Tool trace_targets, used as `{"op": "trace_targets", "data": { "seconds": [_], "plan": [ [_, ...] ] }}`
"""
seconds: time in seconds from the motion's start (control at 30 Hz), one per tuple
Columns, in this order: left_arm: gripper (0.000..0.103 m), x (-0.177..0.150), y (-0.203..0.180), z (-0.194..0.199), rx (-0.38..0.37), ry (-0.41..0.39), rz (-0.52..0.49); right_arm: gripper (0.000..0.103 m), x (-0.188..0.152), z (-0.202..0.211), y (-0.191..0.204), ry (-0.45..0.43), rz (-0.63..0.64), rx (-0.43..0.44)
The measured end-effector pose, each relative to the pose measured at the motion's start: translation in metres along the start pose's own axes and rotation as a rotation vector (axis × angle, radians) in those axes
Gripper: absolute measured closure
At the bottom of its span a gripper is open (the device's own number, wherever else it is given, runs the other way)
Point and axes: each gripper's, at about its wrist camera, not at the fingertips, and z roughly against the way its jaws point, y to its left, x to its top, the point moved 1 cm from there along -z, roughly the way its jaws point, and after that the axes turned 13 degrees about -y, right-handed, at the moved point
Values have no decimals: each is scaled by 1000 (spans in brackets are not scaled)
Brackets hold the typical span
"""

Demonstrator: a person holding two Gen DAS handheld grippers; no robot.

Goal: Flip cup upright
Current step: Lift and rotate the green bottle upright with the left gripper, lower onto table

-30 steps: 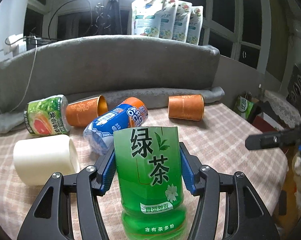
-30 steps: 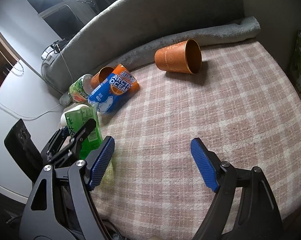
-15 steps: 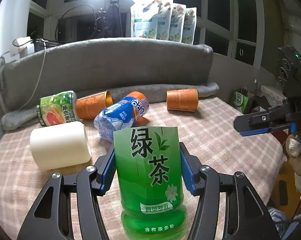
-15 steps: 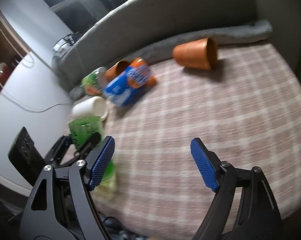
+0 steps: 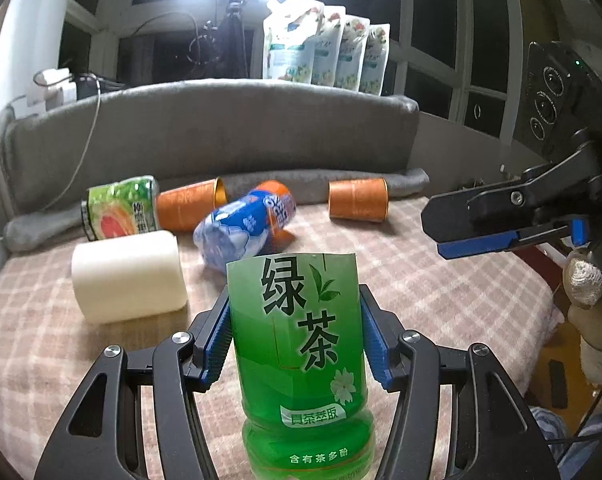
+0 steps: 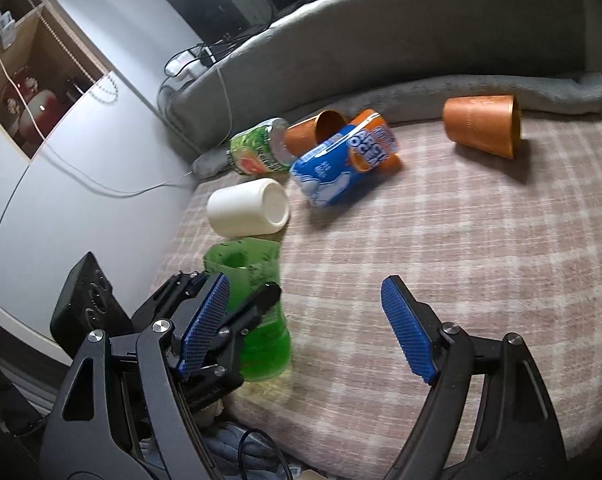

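Note:
My left gripper (image 5: pixel 295 336) is shut on a green tea-label cup (image 5: pixel 301 344), a cut bottle held upright with its open top up, standing near the table's front left edge (image 6: pixel 257 312). My right gripper (image 6: pixel 313 328) is open and empty above the checked cloth, to the right of the green cup; it shows at the right in the left wrist view (image 5: pixel 497 236). Lying on their sides are a white cup (image 5: pixel 127 274), a blue cup (image 5: pixel 245 232), a green grapefruit-label cup (image 5: pixel 119 212) and two orange cups (image 5: pixel 185 210) (image 5: pixel 357 204).
A checked cloth (image 6: pixel 441 240) covers the table. A grey cushion (image 5: pixel 205 140) and rolled grey towel (image 6: pixel 481 92) line the back. Refill pouches (image 5: pixel 325 56) stand behind the cushion. A white cabinet (image 6: pixel 61 152) is at the left.
My left gripper with the green cup has drawn back from the lying cups. My right gripper has moved up and back, and now looks down on the green cup.

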Motion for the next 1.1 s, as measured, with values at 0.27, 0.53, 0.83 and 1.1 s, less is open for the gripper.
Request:
{"op": "trace_targets", "data": {
  "seconds": [0.27, 0.53, 0.83, 1.1],
  "plan": [
    [45, -6, 13, -6, -46, 95, 73, 21, -2, -1, 0, 2, -11, -11],
    [44, -12, 25, -46, -120, 337, 174, 21, -1, -5, -19, 28, -62, -23],
    [42, 10, 58, -78, -229, 584, 398, 21, -1, -14, -37, 48, -127, -15],
    [45, 9, 53, -112, -231, 743, 355, 21, 0, -13, -52, 45, -160, -40]
  ]
}}
